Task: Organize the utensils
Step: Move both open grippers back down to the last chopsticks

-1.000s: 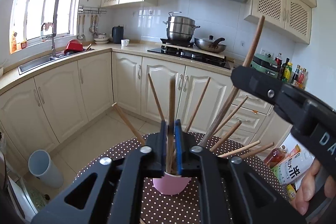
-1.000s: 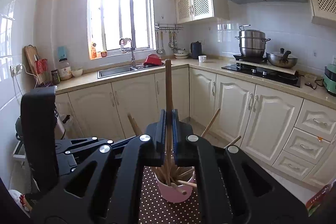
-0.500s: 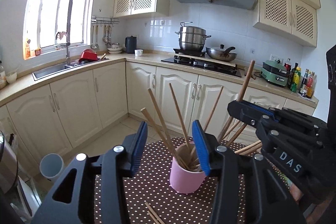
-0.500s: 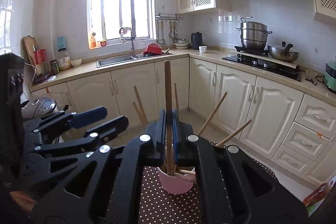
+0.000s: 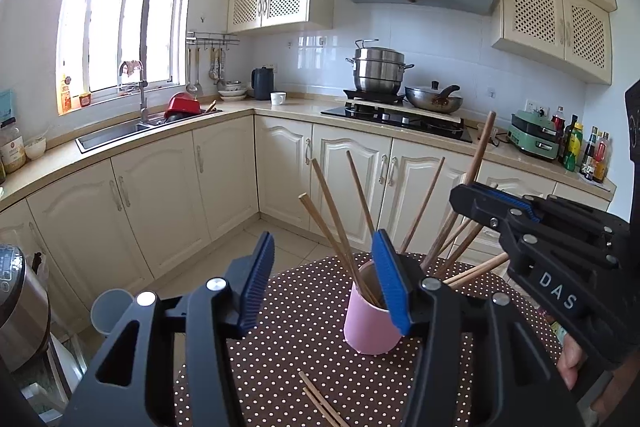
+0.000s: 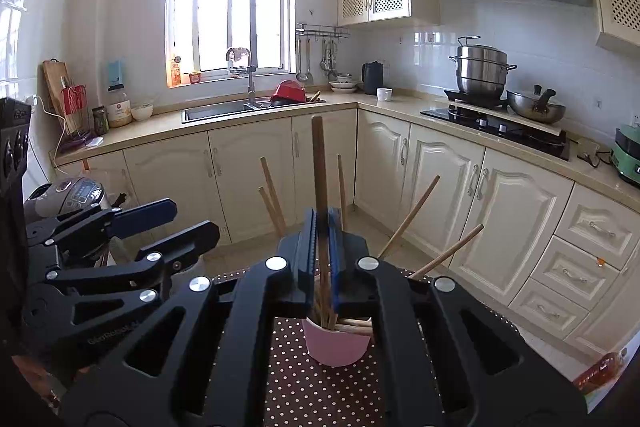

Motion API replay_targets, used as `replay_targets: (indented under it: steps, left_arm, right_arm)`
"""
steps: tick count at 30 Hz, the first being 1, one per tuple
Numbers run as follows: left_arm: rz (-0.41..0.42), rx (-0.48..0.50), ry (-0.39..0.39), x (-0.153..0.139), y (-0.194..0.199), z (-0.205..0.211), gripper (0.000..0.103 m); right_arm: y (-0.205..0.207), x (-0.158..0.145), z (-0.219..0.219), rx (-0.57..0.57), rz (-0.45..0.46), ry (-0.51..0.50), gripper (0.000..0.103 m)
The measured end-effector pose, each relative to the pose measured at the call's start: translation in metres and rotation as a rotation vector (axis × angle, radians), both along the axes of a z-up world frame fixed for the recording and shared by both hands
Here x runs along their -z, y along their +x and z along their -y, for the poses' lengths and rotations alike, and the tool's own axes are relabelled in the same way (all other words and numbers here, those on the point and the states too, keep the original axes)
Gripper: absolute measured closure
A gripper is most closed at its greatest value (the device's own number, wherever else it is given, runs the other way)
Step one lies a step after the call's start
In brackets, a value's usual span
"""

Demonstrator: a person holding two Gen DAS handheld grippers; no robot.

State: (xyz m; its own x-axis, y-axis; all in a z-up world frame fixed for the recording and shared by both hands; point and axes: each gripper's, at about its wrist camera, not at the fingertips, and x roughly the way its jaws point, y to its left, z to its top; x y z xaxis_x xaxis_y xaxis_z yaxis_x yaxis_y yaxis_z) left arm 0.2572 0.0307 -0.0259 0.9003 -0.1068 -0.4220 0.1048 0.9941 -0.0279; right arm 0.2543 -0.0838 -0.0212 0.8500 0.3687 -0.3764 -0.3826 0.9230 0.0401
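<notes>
Kitchen with cream cabinets; in the foreground a brown polka-dot surface [image 5: 304, 311] carries the work. Nearest item: two loose chopsticks [image 5: 320, 403] lying flat on the cloth at the bottom edge of the left wrist view, not yet collected. Left gripper [image 5: 322, 283]: fingers released and empty, having just been opening, the right-hand pad close beside the rim of the cup, nothing between the pads. Pink cup [image 5: 370, 323]: upright on the cloth, holding a fan of wooden chopsticks [image 5: 336, 219] that lean outward at various angles. Right gripper [image 6: 322, 247]: fingers clenched on one upright chopstick [image 6: 319, 163], its lower end down among the others inside the cup and not yet let go. A bare hand shows on that gripper's handle at the right edge of the left wrist view. Beyond: floor, lower cabinets, sink [image 6: 218, 111] under the window, hob with a steamer pot [image 5: 378, 71] and wok. Progress, as judged: most of the chopsticks are already in the cup; the held one remains to be dropped, and the pair on the cloth remains to be picked up and added.
</notes>
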Motion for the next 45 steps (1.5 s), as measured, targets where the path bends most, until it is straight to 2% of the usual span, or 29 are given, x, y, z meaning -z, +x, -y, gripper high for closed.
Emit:
replay_targets:
  steps: [9,10,12,14,24,30,35,45]
  left_arm:
    - [-0.005,-0.009,0.012,-0.003,-0.015,-0.008,0.046]
    - [-0.008,-0.011,0.014,-0.003,-0.017,-0.009,0.045]
    - [-0.009,-0.013,0.02,-0.005,-0.021,-0.01,0.045]
    - [-0.008,-0.013,0.026,-0.005,-0.026,-0.012,0.045]
    - [-0.013,-0.032,0.014,-0.01,-0.05,-0.021,0.044]
    - [-0.037,-0.032,0.012,-0.004,-0.066,-0.026,0.042]
    - [-0.103,-0.039,-0.012,0.018,-0.074,-0.032,0.041]
    - [-0.29,-0.051,-0.03,0.096,-0.071,-0.027,0.041]
  right_arm:
    - [-0.006,-0.005,0.003,0.006,-0.021,0.014,0.096]
    - [-0.007,-0.005,0.004,0.006,-0.025,0.012,0.093]
    - [-0.008,-0.005,0.004,0.008,-0.038,0.01,0.081]
    - [-0.012,-0.007,0.008,0.018,-0.028,0.025,0.05]
    - [-0.042,-0.023,0.012,0.008,0.008,0.035,0.05]
    - [-0.066,-0.017,0.014,-0.015,0.008,0.031,0.05]
    - [-0.083,0.009,0.01,-0.035,-0.019,-0.002,0.05]
    - [-0.08,0.088,0.014,-0.037,-0.176,0.003,0.05]
